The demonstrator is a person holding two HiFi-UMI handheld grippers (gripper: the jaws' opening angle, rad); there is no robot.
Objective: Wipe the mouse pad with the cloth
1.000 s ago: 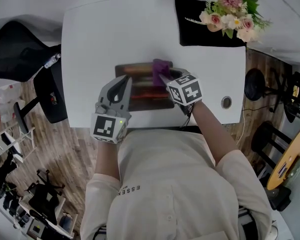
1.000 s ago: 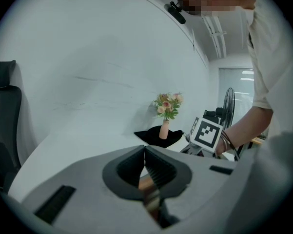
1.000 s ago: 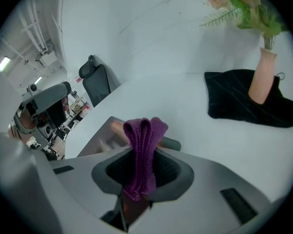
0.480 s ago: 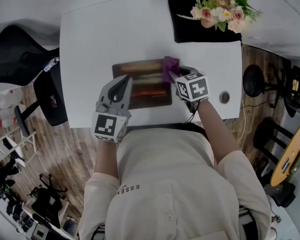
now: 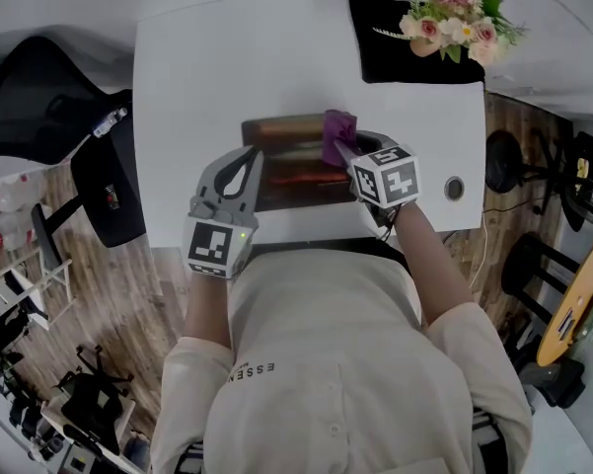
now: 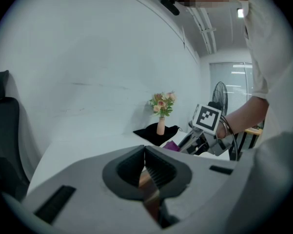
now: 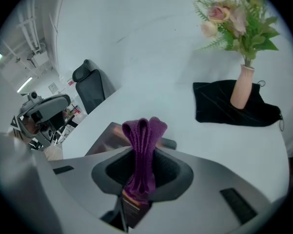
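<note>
Right gripper (image 7: 142, 172): fingers clamped on the purple cloth (image 7: 144, 130), down on the pad (image 5: 291, 171) near its right end. Left gripper (image 6: 145, 154): fingers closed, empty, seemingly pinning the pad's left edge to the surface (image 5: 197, 67).

The grey two-jaw left gripper (image 5: 247, 161) sits centre left in the head view, its jaws pressed together. The matching right gripper (image 5: 343, 151), centre right, has its jaws clamped on a folded purple cloth (image 7: 142, 135). The left forearm (image 5: 207, 309) and right forearm (image 5: 429, 255) reach up the frame.
</note>
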